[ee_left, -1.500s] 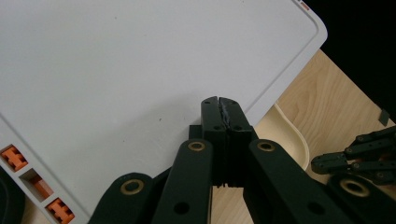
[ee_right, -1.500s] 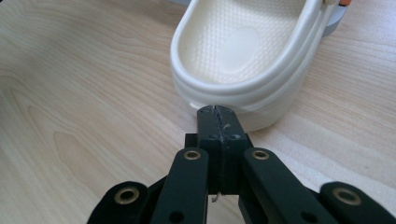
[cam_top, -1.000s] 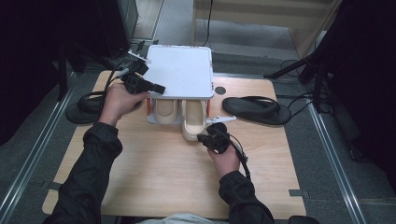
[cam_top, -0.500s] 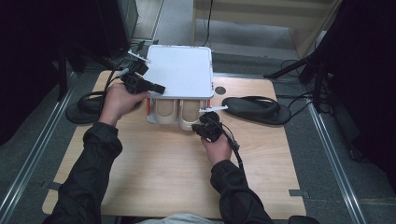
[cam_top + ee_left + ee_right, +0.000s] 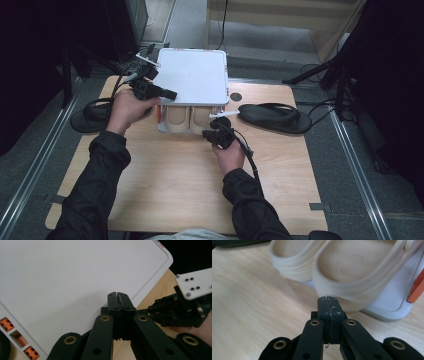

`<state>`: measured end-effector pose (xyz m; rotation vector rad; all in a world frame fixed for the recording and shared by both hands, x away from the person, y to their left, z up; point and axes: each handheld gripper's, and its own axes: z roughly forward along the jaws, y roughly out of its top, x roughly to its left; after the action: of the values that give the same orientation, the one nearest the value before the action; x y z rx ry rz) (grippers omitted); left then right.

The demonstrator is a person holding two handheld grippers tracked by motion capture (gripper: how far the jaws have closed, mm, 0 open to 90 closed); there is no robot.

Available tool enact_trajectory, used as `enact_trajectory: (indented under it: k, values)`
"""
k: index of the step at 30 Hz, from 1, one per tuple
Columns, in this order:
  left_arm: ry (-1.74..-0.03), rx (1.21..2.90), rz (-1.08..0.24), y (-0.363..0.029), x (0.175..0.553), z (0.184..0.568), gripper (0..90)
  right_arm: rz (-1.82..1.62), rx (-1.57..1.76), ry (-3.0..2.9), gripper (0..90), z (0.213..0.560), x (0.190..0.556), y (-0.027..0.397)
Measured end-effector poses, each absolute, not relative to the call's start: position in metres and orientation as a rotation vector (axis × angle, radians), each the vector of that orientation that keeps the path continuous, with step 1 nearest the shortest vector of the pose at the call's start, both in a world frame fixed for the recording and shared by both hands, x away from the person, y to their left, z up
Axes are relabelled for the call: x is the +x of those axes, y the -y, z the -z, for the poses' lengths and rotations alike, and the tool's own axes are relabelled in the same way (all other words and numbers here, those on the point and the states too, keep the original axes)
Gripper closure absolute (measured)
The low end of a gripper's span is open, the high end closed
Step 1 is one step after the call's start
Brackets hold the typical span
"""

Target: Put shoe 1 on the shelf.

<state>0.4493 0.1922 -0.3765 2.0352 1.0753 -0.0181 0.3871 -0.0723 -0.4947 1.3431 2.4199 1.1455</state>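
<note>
Two cream shoes (image 5: 190, 119) sit heel-out, side by side in a white rack (image 5: 165, 127) under its flat white lid (image 5: 194, 75), at the far edge of a wooden table (image 5: 165, 185). Metal rails and grey floor flank the table; a black sandal (image 5: 274, 116) lies by its far right edge. The right gripper (image 5: 216, 131), jaws pressed together and holding nothing, points at the heel of the right-hand shoe (image 5: 352, 272); a second ago it was farther right and that shoe stuck out more. The left gripper (image 5: 170, 93) rests over the lid's left edge, jaws together, having just started to part, nothing between them.
</note>
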Motion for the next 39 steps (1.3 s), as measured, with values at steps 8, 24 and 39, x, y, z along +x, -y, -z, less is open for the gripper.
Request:
enact_trajectory:
  k: [8,24,39]
  values:
    - [-1.103,1.978,0.036,-0.201,0.437,0.359,56.9,-1.250,1.298,-2.428,82.3,0.481,0.359,0.106]
    - [-1.238,1.913,-0.120,-0.261,0.403,0.349,45.3,-1.356,1.178,-2.441,63.3,0.473,0.328,0.149]
    - [-1.363,1.867,-0.176,-0.298,0.404,0.387,80.5,-1.410,1.160,-2.390,59.2,0.470,0.323,0.172]
